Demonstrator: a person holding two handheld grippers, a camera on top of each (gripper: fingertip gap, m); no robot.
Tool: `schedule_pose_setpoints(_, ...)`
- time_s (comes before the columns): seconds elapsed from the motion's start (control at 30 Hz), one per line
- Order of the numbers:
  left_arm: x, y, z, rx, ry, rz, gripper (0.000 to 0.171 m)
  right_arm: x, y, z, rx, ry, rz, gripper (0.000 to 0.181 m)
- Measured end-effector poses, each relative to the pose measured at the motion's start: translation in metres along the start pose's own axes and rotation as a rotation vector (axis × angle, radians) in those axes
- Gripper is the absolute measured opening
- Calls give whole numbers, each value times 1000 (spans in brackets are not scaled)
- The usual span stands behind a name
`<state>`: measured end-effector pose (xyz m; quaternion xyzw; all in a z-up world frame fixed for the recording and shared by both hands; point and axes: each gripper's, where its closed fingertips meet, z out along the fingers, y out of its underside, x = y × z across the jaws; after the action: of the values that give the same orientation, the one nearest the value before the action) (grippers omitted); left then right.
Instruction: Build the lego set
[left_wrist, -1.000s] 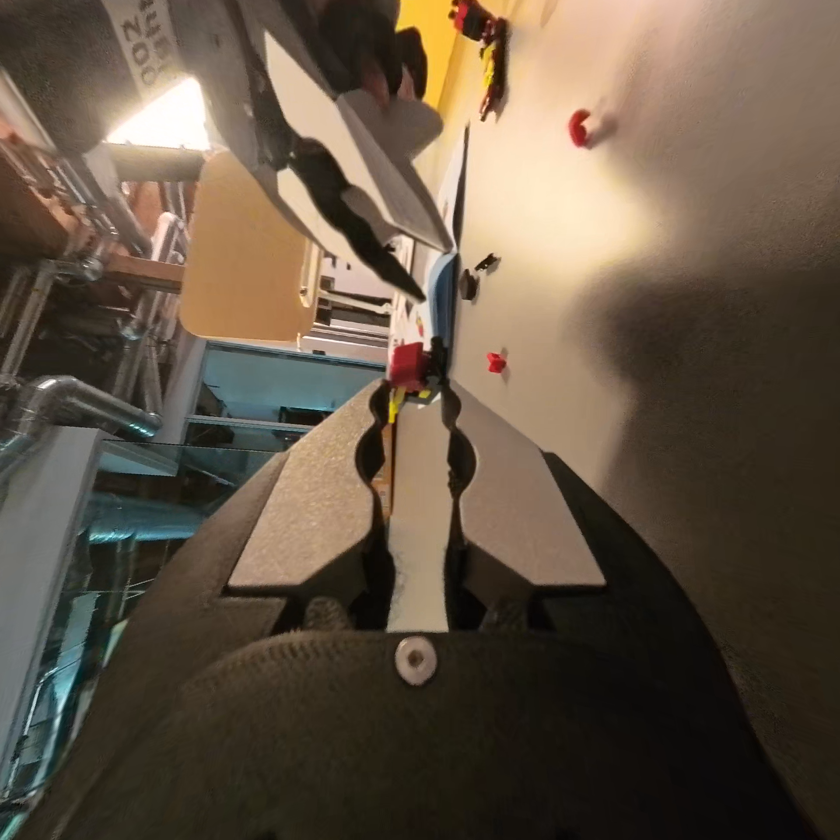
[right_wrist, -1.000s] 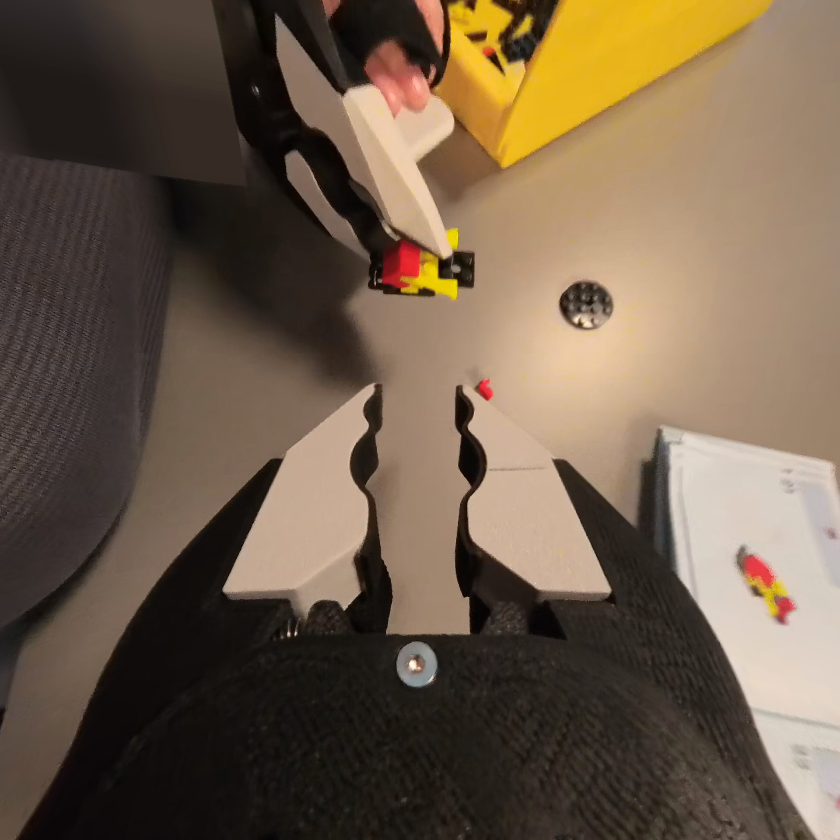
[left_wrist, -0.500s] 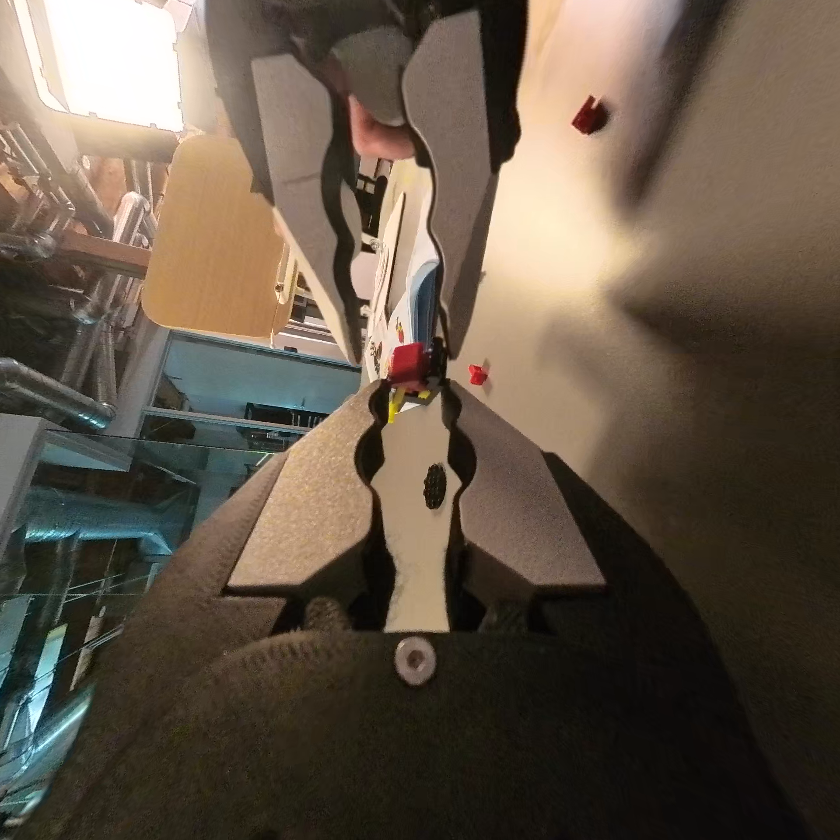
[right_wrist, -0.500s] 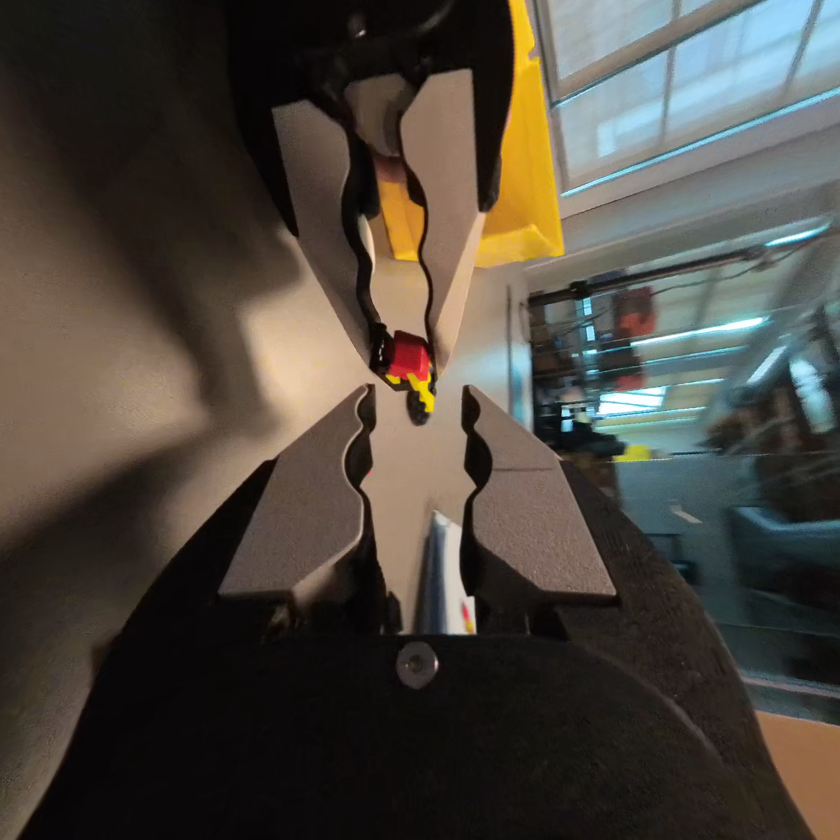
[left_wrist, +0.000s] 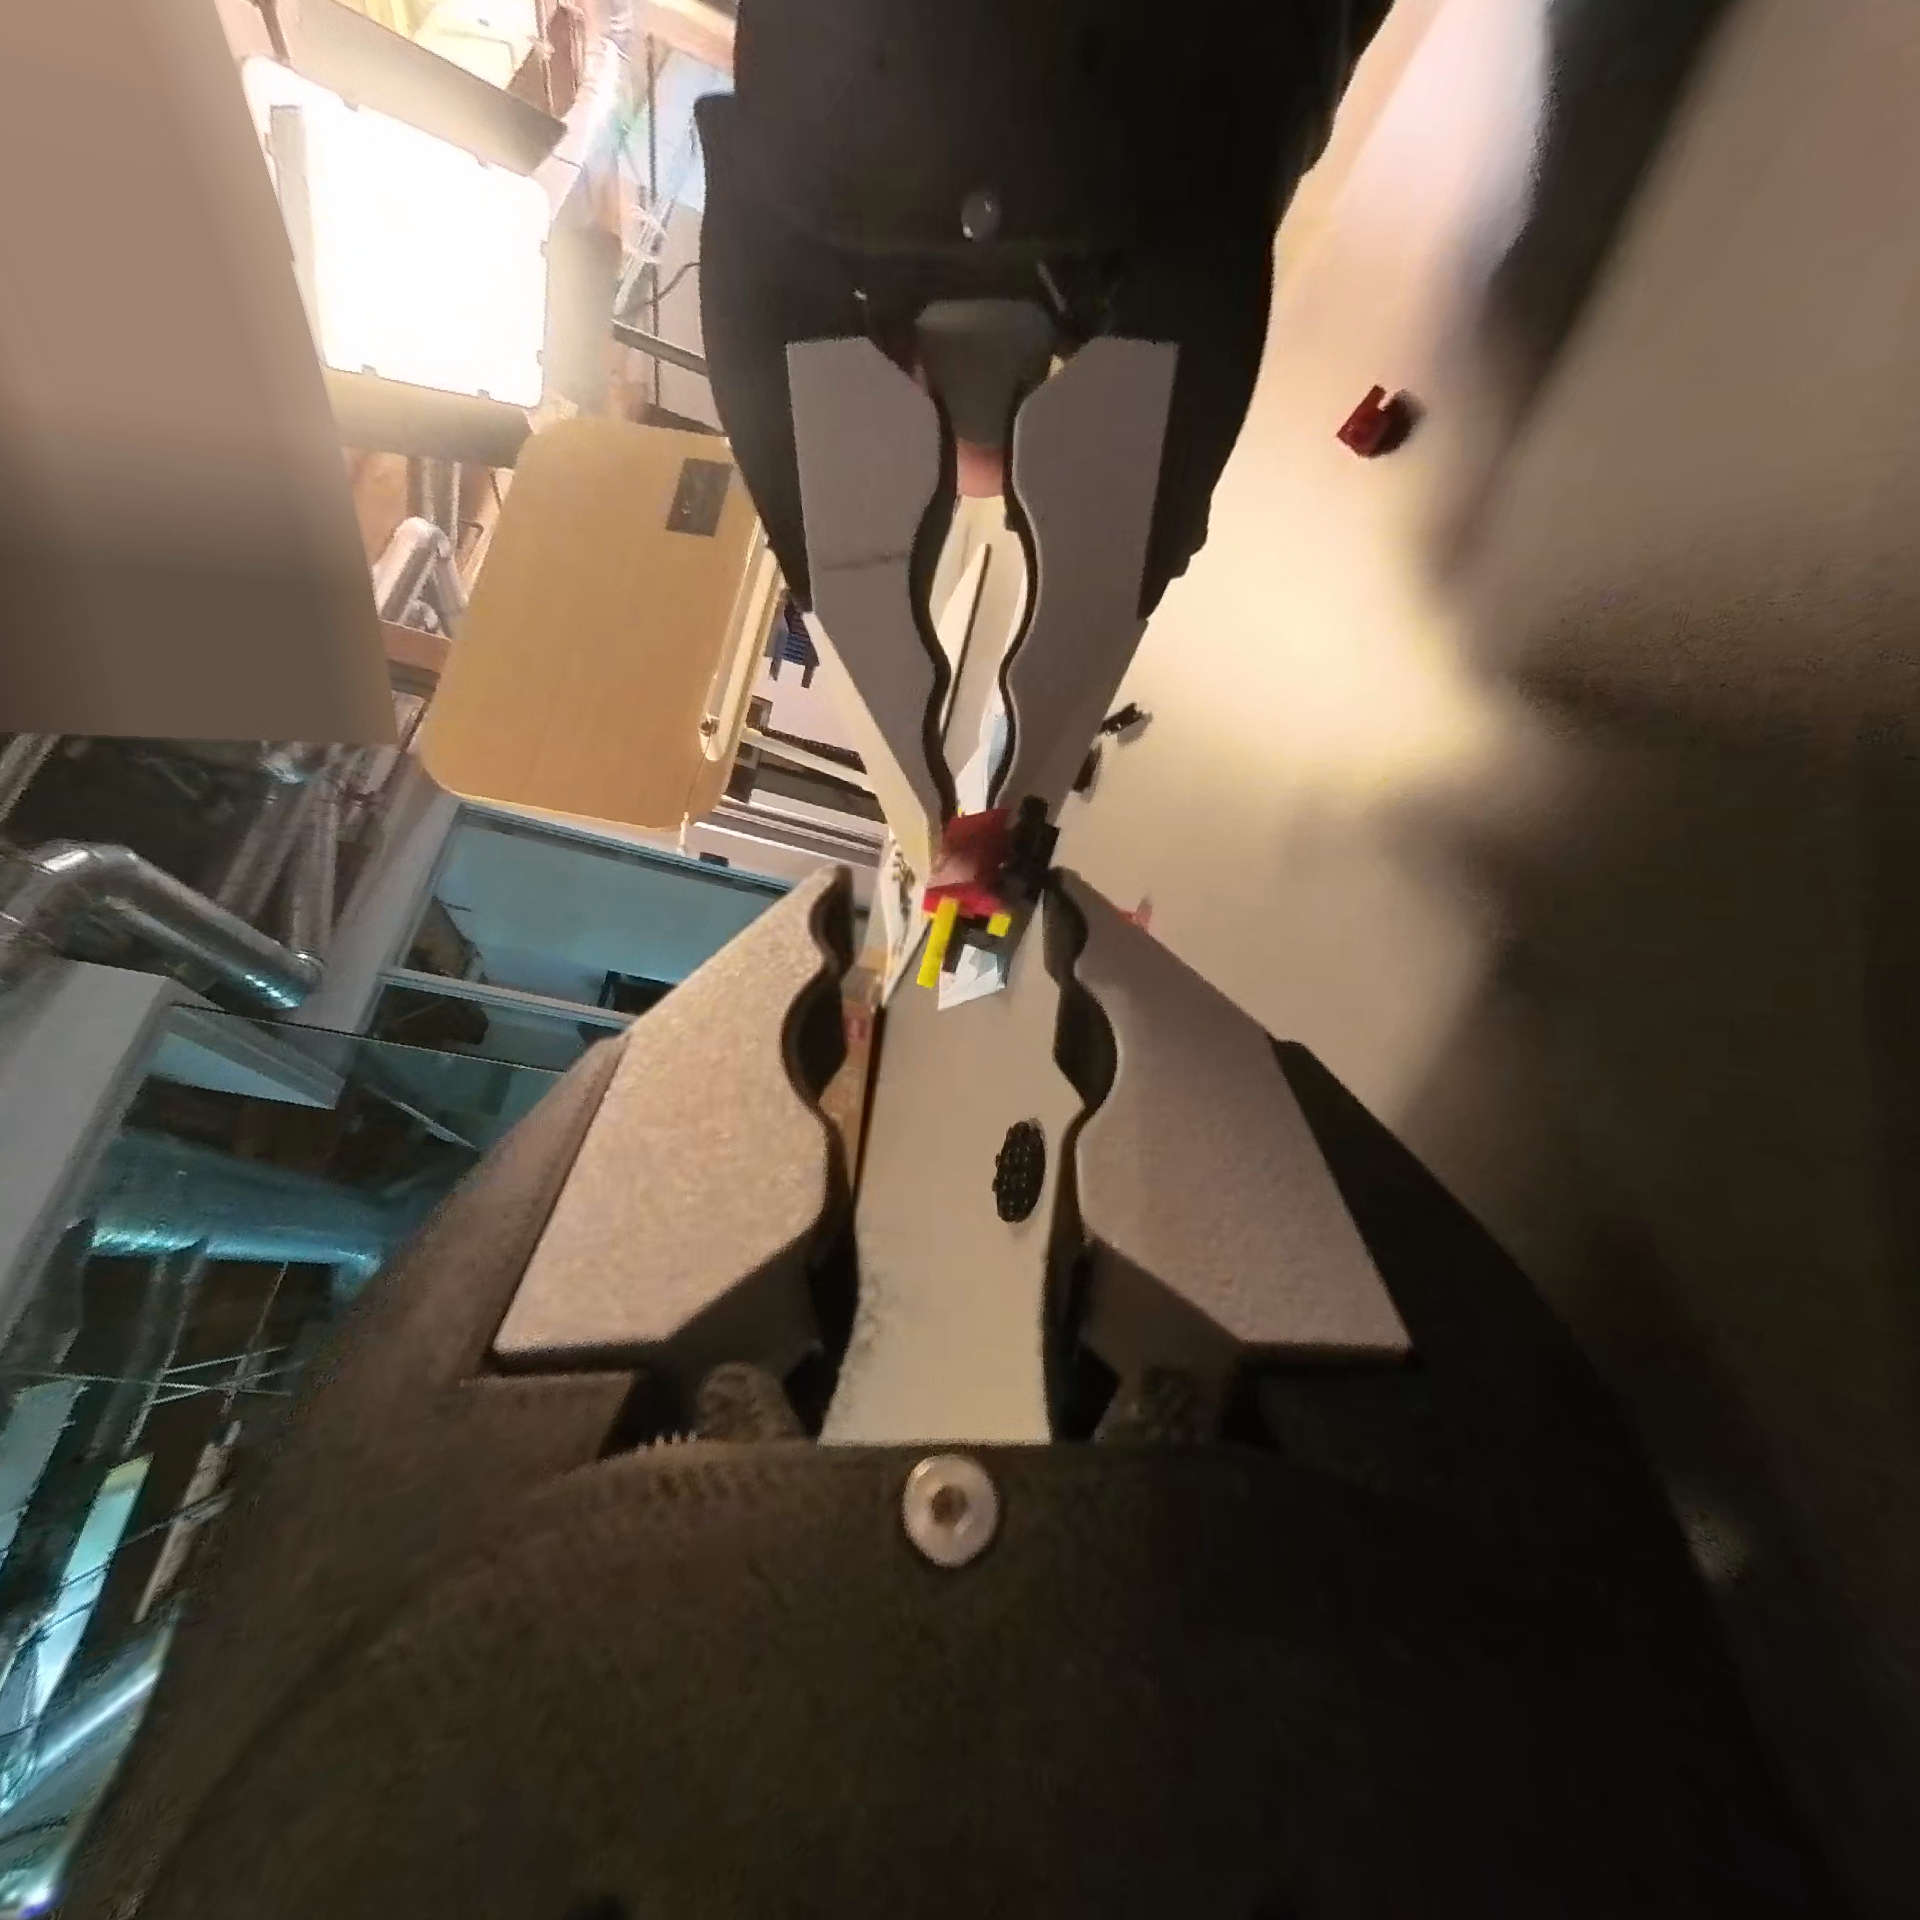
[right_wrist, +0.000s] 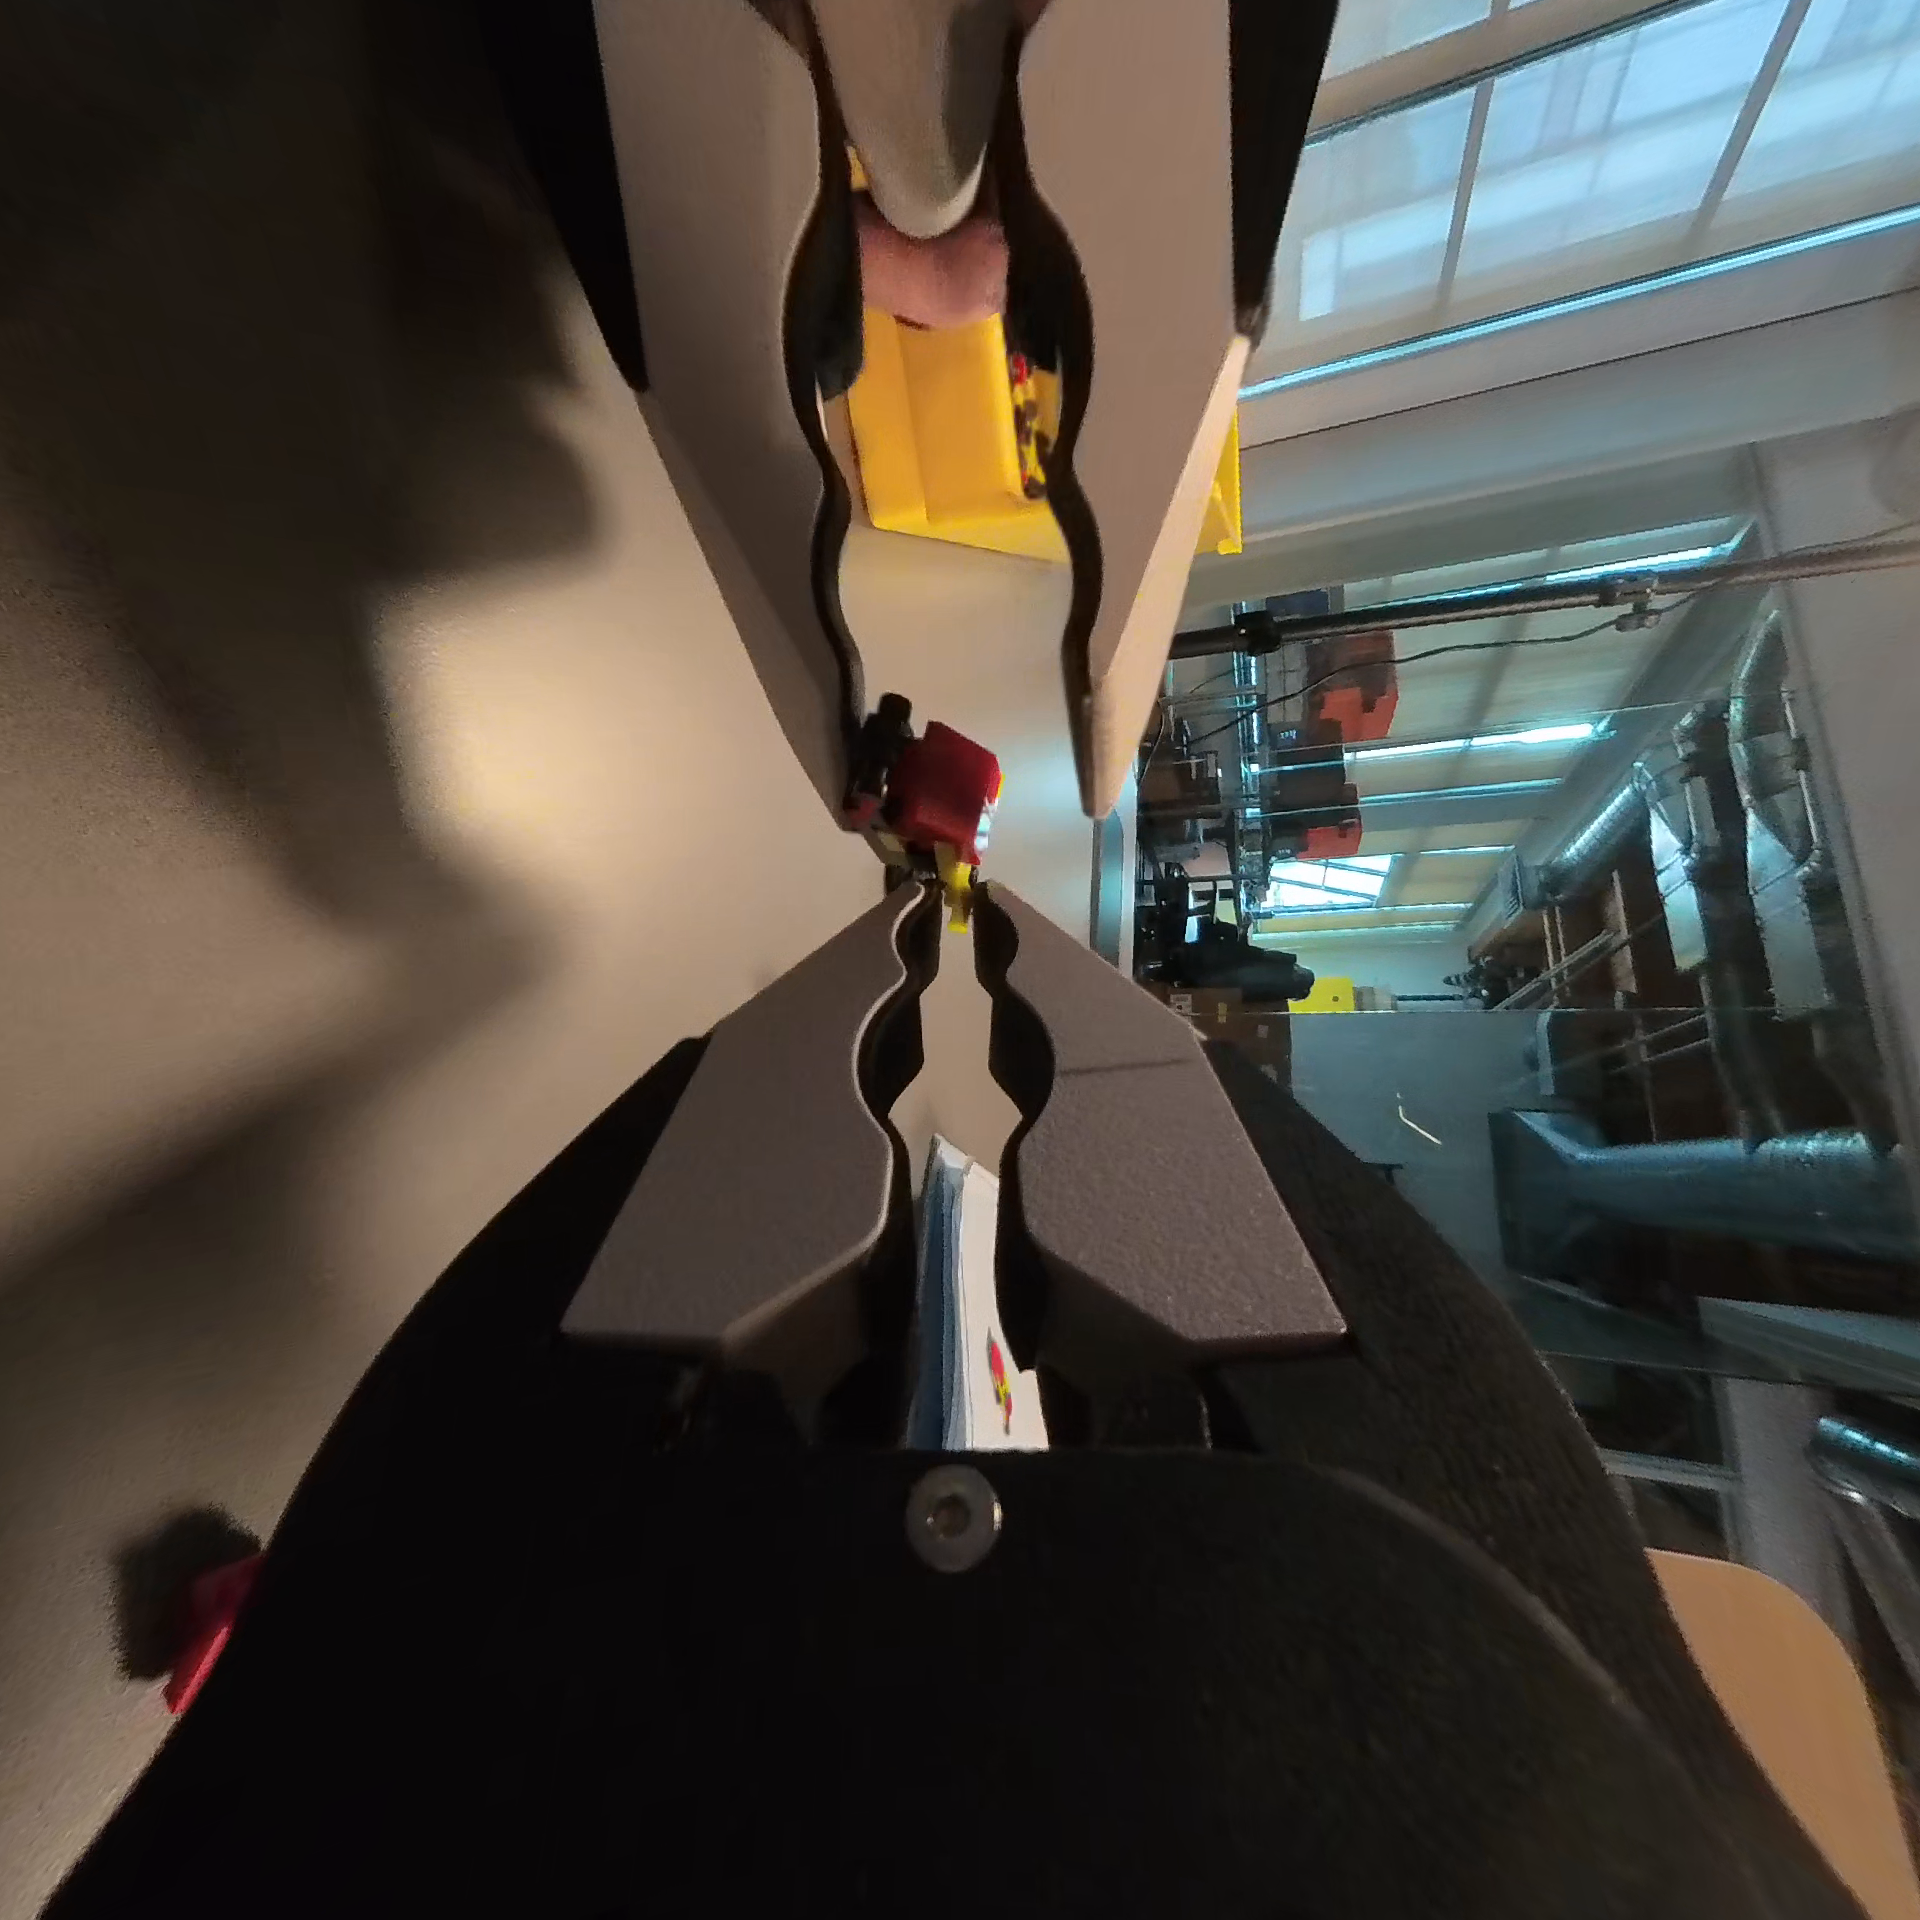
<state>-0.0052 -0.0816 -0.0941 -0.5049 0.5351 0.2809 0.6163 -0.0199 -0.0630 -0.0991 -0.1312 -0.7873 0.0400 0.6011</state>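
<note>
Small red-yellow-black lego assembly (right_wrist: 940, 795) sits at frame centre where both tips meet: right gripper (right_wrist: 951, 899) pinches its yellow end, left gripper (left_wrist: 940, 883) is spread, one finger touching it. We'd back the left straight off, no twist, keeping the right clamp firm.

The left gripper (left_wrist: 948, 894) gapes wide; the right gripper (right_wrist: 954, 902), tip to tip with it, is pinched nearly closed.

Wooden chair back (left_wrist: 592, 623), metal duct (left_wrist: 156, 914), large windows (right_wrist: 1610, 156)
</note>
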Motion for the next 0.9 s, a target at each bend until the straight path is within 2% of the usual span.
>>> schedule_pose_setpoints(0.07,4,0,0,2,21,8,33,-2,-1,-1,0,-8,-8,4)
schedule_pose_setpoints(0.13,6,-1,-1,11,42,28,22,-2,-1,-1,-2,-15,-13,4)
schedule_pose_setpoints(0.2,9,0,-1,-5,81,48,21,-6,0,-1,2,-38,-1,4)
schedule_pose_setpoints(0.27,9,0,-2,-6,80,55,20,-8,2,-6,21,-76,43,13)
schedule_pose_setpoints(0.37,7,1,-2,-11,63,61,20,-21,21,-29,9,-271,311,30)
schedule_pose_setpoints(0.5,7,1,0,-7,51,62,20,-42,30,-73,50,-527,803,30)
schedule_pose_setpoints(0.6,7,1,0,-8,53,62,20,-58,30,-94,58,-653,1000,25)
schedule_pose_setpoints(0.9,12,2,0,-13,83,60,20,-83,39,-105,-11,-689,1073,15)
